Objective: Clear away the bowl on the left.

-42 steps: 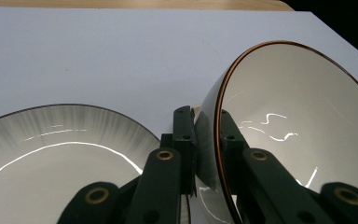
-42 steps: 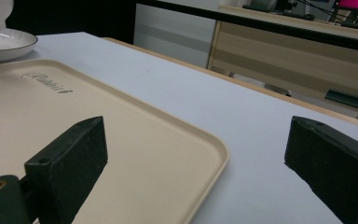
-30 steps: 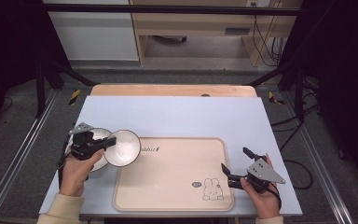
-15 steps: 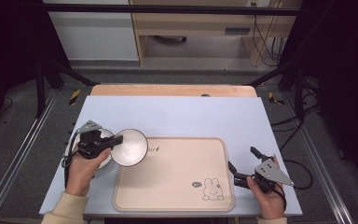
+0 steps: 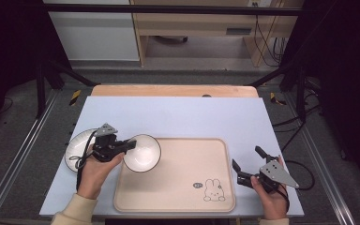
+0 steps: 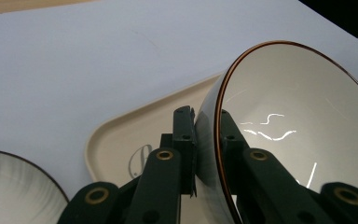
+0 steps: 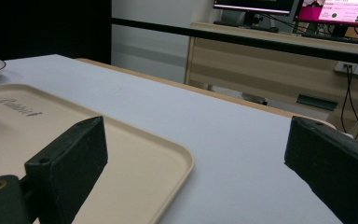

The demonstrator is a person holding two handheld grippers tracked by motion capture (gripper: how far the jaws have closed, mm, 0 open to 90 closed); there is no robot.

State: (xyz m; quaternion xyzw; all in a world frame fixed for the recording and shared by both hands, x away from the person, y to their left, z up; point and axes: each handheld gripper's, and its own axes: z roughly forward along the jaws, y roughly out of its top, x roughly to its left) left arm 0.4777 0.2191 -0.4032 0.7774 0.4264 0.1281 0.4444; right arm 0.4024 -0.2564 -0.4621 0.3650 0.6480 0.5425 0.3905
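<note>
Step in hand: we judge that we are carrying the bowl [image 5: 142, 153] from beside the plate [image 5: 77, 151] over to the tray [image 5: 221, 187].
Bowl: it hangs tipped on its side over the tray's left edge, its opening facing the tray's middle; in the left gripper view its brown rim [image 6: 223, 88] runs up between the jaws.
Left gripper [image 5: 130, 145]: its jaws are clamped on the bowl's wall, one pad outside and one inside, just below the rim.
Right gripper [image 5: 247, 164]: its jaws stand wide apart with nothing between them; it waits over the table [image 5: 183, 117] at the tray's right edge, touching neither.
Plate: it lies flat on the table left of the tray, under our left hand [image 5: 93, 171].
Doing it well: we think the grip is thin, on one wall only, so we should move level and slowly so the bowl does not swing or slip.
Setting down: we should turn the bowl upright before lowering, let its foot meet the tray's flat floor inside the raised lip, and only then loosen the jaws.
Risk: as we see it, releasing while tipped would let it roll.
</note>
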